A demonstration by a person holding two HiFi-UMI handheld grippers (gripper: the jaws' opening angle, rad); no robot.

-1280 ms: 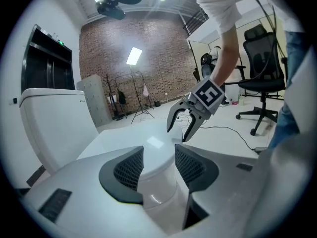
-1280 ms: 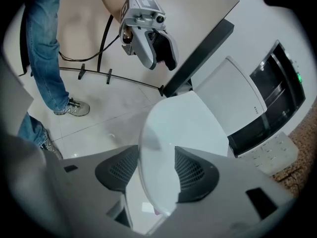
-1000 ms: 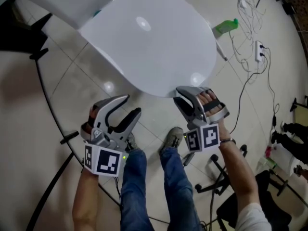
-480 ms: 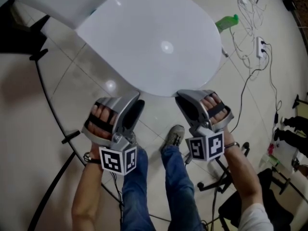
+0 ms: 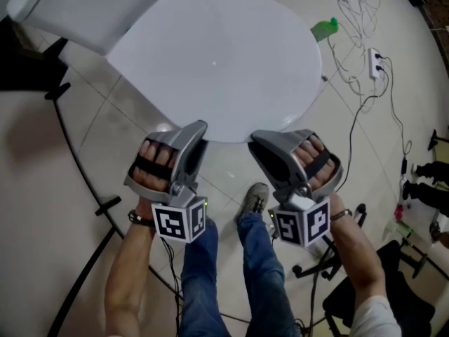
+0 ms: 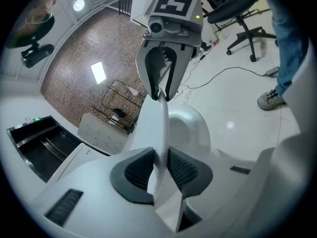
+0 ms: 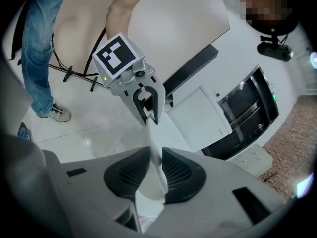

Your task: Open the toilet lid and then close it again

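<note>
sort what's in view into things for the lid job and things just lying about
Job: lid; left gripper and right gripper, jaws of both just closed onto the lid's front edge.
Lying about: green bottle, power strip, chair.

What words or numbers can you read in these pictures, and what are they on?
No words or numbers can be read anywhere.
Left marker cube: only black-and-white squares, no letters.
Right marker cube: the same.
White appliance: tiny marks, too small to read.
</note>
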